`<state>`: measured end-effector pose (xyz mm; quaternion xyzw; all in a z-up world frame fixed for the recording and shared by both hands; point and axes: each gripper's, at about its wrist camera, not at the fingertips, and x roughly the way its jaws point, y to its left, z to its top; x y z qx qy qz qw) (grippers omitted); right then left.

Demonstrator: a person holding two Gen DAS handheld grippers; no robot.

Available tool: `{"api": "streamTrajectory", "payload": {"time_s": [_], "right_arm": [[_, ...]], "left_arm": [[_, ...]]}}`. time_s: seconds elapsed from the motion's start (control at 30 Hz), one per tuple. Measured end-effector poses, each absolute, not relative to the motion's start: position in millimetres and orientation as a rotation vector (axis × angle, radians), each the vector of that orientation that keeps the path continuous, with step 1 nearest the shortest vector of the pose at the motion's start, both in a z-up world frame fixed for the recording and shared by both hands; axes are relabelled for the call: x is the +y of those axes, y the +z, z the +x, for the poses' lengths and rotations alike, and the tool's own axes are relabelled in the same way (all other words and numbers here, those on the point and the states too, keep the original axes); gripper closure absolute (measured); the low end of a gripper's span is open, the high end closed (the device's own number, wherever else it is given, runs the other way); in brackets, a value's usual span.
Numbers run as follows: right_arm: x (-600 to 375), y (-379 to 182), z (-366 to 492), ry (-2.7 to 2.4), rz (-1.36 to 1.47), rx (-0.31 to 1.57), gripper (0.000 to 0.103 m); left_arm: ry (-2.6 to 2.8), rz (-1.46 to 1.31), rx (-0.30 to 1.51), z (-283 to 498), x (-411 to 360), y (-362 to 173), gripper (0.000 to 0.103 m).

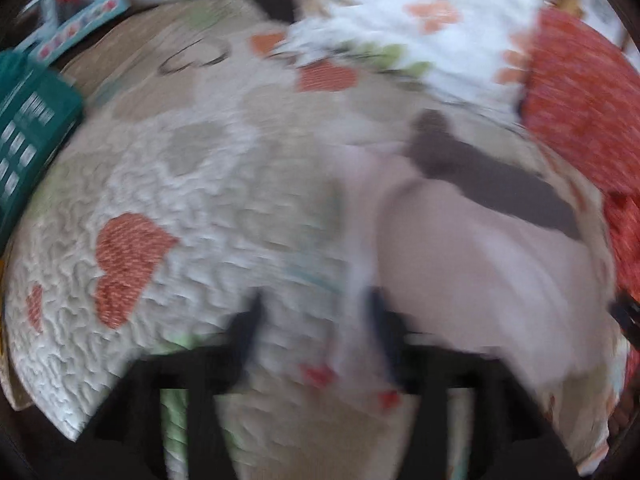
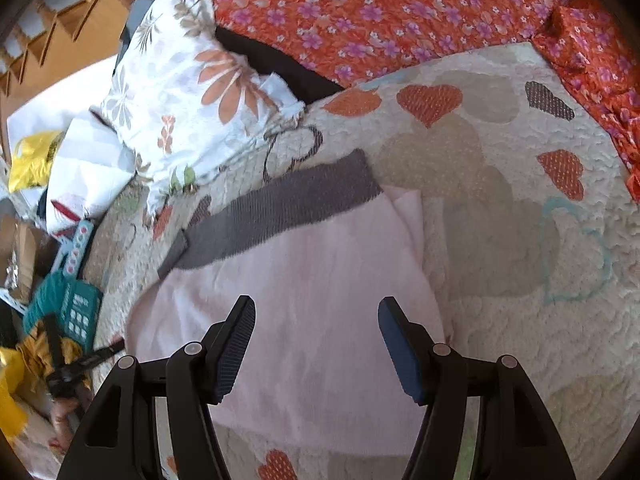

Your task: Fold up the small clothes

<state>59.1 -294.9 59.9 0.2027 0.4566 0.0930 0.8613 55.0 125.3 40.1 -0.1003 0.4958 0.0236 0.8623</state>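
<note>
Apparently part-folded, the pink garment with a grey band [image 2: 288, 280] lies flat on the heart-print quilt [image 2: 500, 184], at twelve o'clock from the right claw [image 2: 316, 312], which is spread and empty like the left claw [image 1: 316, 320], so further folds likely remain.

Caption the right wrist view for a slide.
Open right gripper hovers over a pink garment with a grey band, lying on a heart-patterned quilt.

Open quilt [image 2: 520, 320] right; pillow [image 2: 188, 92] perhaps blocking left.

Soft matt garment [image 2: 304, 320]; puckered quilt [image 2: 520, 340].
</note>
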Motion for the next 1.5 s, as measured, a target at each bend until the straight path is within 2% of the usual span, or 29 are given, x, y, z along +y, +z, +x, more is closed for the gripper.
{"api": "streamTrajectory", "payload": {"time_s": [0.1, 0.2, 0.27, 0.3, 0.33, 0.37, 0.5, 0.6, 0.7, 0.87, 1.0, 1.13, 1.27, 1.5], "right_arm": [[-288.1, 42.3, 54.0, 0.201, 0.42, 1.01, 0.034], [-287.5, 20.3, 49.5, 0.133, 0.385, 1.078, 0.034], [-288.9, 14.5, 45.7, 0.114, 0.377, 1.076, 0.034], [-287.9, 16.7, 43.3, 0.111, 0.367, 1.063, 0.034], [-286.0, 19.4, 41.7, 0.106, 0.355, 1.057, 0.034], [-282.0, 25.3, 39.3, 0.102, 0.333, 1.043, 0.034], [-243.7, 54.3, 37.8, 0.165, 0.243, 0.982, 0.034], [-195.8, 68.6, 54.1, 0.233, 0.174, 0.975, 0.035], [-121.7, 72.2, 81.3, 0.304, 0.071, 0.988, 0.05], [-7.6, 47.8, 129.1, 0.334, -0.103, 0.991, 0.052], [66.8, 11.2, 179.5, 0.249, -0.276, 1.065, 0.052], [125.2, 11.4, 195.7, 0.336, -0.334, 1.012, 0.052], [151.9, 25.4, 183.0, 0.481, -0.329, 0.998, 0.053], [103.3, 48.2, 109.9, 0.515, -0.312, 1.017, 0.051]], "left_arm": [[0.049, -0.072, 1.079, 45.2, 97.9, 30.2, 0.031], [0.216, 0.06, 1.114, 47.8, 103.0, 13.3, 0.044], [0.286, -0.011, 1.134, 49.3, 131.7, 10.4, 0.046], [0.315, -0.078, 1.148, 48.6, 148.3, 11.7, 0.051], [0.377, -0.091, 1.156, 48.3, 160.6, 14.7, 0.063], [0.407, -0.108, 1.146, 46.6, 174.7, 19.1, 0.065], [0.346, -0.342, 1.066, 31.5, 214.5, 51.6, 0.065], [0.294, -0.422, 0.966, 24.3, 221.6, 77.2, 0.059], [0.262, -0.42, 0.908, 22.7, 219.6, 92.0, 0.055], [0.251, -0.419, 0.863, 30.9, 228.1, 106.9, 0.05], [0.247, -0.505, 0.851, 33.2, 255.4, 111.5, 0.049], [0.287, -0.546, 0.831, 29.1, 277.8, 114.0, 0.048], [0.32, -0.601, 0.821, 24.2, 297.9, 111.5, 0.045], [0.334, -0.707, 0.811, 14.8, 318.3, 102.7, 0.042]]}}
